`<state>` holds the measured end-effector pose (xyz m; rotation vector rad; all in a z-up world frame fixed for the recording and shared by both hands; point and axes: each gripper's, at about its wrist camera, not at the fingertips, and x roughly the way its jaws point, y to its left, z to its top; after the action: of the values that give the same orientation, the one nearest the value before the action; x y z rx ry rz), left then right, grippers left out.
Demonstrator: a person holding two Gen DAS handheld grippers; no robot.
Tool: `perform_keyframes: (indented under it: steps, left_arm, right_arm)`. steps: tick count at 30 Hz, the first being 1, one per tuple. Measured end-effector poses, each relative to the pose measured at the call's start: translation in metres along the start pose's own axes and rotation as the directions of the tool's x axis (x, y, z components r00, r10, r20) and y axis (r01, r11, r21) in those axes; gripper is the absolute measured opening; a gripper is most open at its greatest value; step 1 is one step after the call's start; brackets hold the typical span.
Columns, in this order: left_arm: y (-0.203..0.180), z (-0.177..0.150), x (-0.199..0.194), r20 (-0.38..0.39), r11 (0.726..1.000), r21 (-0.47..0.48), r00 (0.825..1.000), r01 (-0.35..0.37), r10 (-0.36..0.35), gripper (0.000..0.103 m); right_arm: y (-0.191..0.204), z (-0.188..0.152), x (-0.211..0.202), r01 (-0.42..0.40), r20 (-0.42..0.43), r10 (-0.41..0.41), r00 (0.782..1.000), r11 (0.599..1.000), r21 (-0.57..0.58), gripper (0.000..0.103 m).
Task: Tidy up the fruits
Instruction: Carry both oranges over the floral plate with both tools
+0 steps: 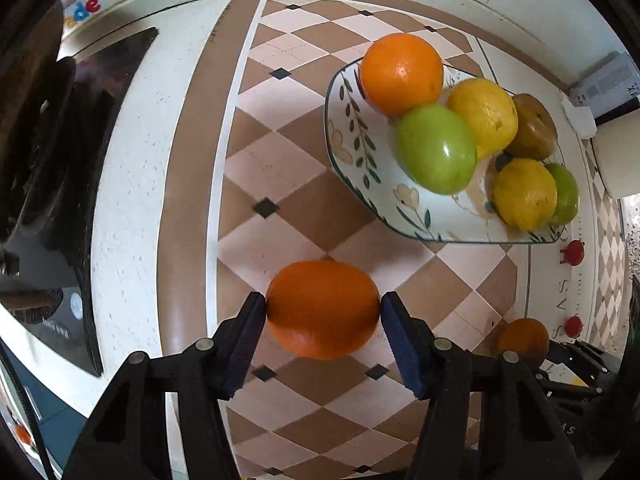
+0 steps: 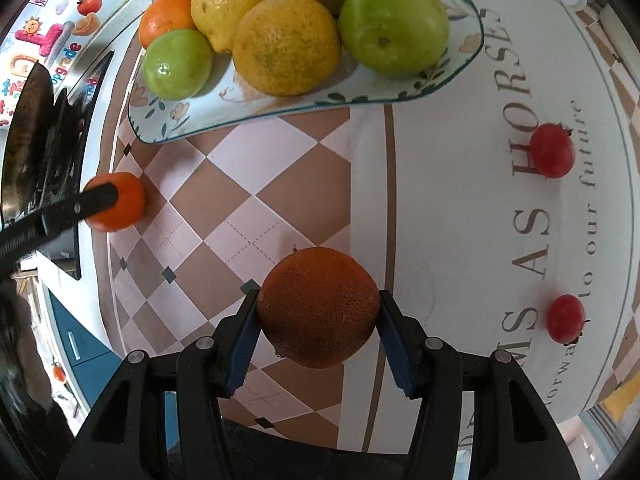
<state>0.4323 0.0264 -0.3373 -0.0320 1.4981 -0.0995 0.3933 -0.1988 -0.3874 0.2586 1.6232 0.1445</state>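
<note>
Orange fruit sits between the blue pads of each gripper. Seen from the left wrist, the left gripper (image 1: pixel 323 309) is clamped on a smooth orange (image 1: pixel 322 309) over the brown-and-cream checked mat (image 1: pixel 280 152), both pads touching its sides. Seen from the right wrist, the right gripper (image 2: pixel 318 307) grips a darker, rough-skinned orange (image 2: pixel 318 306) at the mat's edge, pads pressed on both flanks. At one o'clock from the left-held orange lies the floral plate (image 1: pixel 352 148), carrying another orange (image 1: pixel 401 73), two lemons (image 1: pixel 482 116), two green apples (image 1: pixel 436 148) and a brownish fruit (image 1: pixel 534 126); I cannot tell what kind. At two and three o'clock from the right-held orange, two small red fruits (image 2: pixel 552 150) rest well apart on the white lettered cloth (image 2: pixel 460 200). At nine o'clock in the left view stands a black cooktop (image 1: pixel 60 160)
</note>
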Motion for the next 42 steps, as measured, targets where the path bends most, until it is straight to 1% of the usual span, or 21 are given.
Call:
perform_keyframes:
  steps: [3, 5, 8, 11, 14, 17, 19, 21, 25, 28, 31, 33, 35, 40, 41, 42]
  left_arm:
    - [0.003, -0.004, -0.001, 0.004, 0.999, -0.031, 1.000, 0.013, -0.013, 0.057]
    - [0.006, -0.004, -0.001, 0.006, 0.999, -0.035, 1.000, 0.020, -0.020, 0.057]
    - [0.008, -0.003, -0.002, 0.009, 1.000, -0.017, 1.000, 0.016, -0.016, 0.057]
    - [0.002, 0.007, -0.001, 0.015, 1.000, 0.003, 1.000, 0.003, -0.003, 0.057]
    - [0.003, 0.015, 0.002, 0.012, 1.000, 0.000, 1.000, -0.005, 0.005, 0.056]
    - [-0.003, 0.016, -0.001, 0.018, 1.000, 0.000, 1.000, 0.001, -0.001, 0.055]
    - [-0.003, 0.016, -0.007, 0.022, 1.000, -0.007, 1.000, 0.014, -0.014, 0.055]
    - [0.001, 0.018, -0.016, 0.028, 0.999, -0.025, 0.999, 0.041, -0.040, 0.055]
    - [0.002, 0.028, -0.041, 0.059, 0.992, -0.060, 0.992, 0.113, -0.110, 0.055]
    - [0.005, 0.047, -0.059, 0.090, 0.981, -0.092, 0.983, 0.169, -0.161, 0.055]
    - [0.013, 0.071, -0.056, 0.096, 0.967, -0.154, 0.977, 0.203, -0.190, 0.055]
    - [0.017, 0.080, -0.047, 0.087, 0.953, -0.204, 0.974, 0.224, -0.211, 0.055]
    - [0.023, 0.091, -0.033, 0.062, 0.933, -0.260, 0.969, 0.247, -0.240, 0.055]
    - [0.038, 0.105, -0.003, 0.010, 0.878, -0.383, 0.952, 0.286, -0.306, 0.056]
    - [0.039, 0.106, -0.004, 0.023, 0.872, -0.393, 0.951, 0.292, -0.308, 0.056]
    - [0.039, 0.109, -0.005, 0.027, 0.874, -0.391, 0.952, 0.290, -0.304, 0.056]
  right_arm:
    - [-0.004, 0.002, 0.001, -0.021, -0.007, 0.021, 1.000, 1.000, 0.010, 0.060]
    - [-0.009, 0.003, 0.000, -0.030, -0.008, 0.030, 1.000, 0.999, 0.015, 0.060]
    - [-0.012, 0.002, -0.002, -0.024, -0.003, 0.024, 1.000, 1.000, 0.014, 0.060]
    - [-0.008, -0.001, -0.003, -0.025, 0.008, 0.025, 1.000, 1.000, 0.011, 0.060]
    - [-0.006, -0.003, -0.006, -0.022, 0.016, 0.022, 1.000, 1.000, 0.001, 0.059]
    - [-0.005, -0.007, -0.011, -0.014, 0.031, 0.014, 0.999, 1.000, -0.018, 0.059]
    - [-0.003, -0.008, -0.015, -0.009, 0.043, 0.011, 0.999, 0.999, -0.030, 0.059]
    - [-0.002, -0.008, -0.020, -0.022, 0.055, 0.024, 0.998, 0.999, -0.027, 0.059]
    - [-0.004, -0.002, -0.036, -0.076, 0.082, 0.077, 0.994, 0.997, -0.008, 0.059]
    - [-0.006, 0.007, -0.053, -0.116, 0.119, 0.114, 0.986, 0.993, 0.013, 0.059]
    - [-0.013, 0.023, -0.072, -0.147, 0.169, 0.138, 0.976, 0.988, 0.044, 0.059]
    - [-0.022, 0.035, -0.082, -0.145, 0.199, 0.129, 0.972, 0.987, 0.070, 0.059]
    - [-0.033, 0.048, -0.089, -0.145, 0.222, 0.119, 0.968, 0.984, 0.105, 0.059]
    - [-0.067, 0.087, -0.111, -0.121, 0.273, 0.071, 0.959, 0.978, 0.170, 0.059]
    - [-0.070, 0.094, -0.113, -0.115, 0.279, 0.063, 0.958, 0.978, 0.174, 0.059]
    - [-0.072, 0.101, -0.114, -0.108, 0.283, 0.055, 0.958, 0.979, 0.175, 0.059]
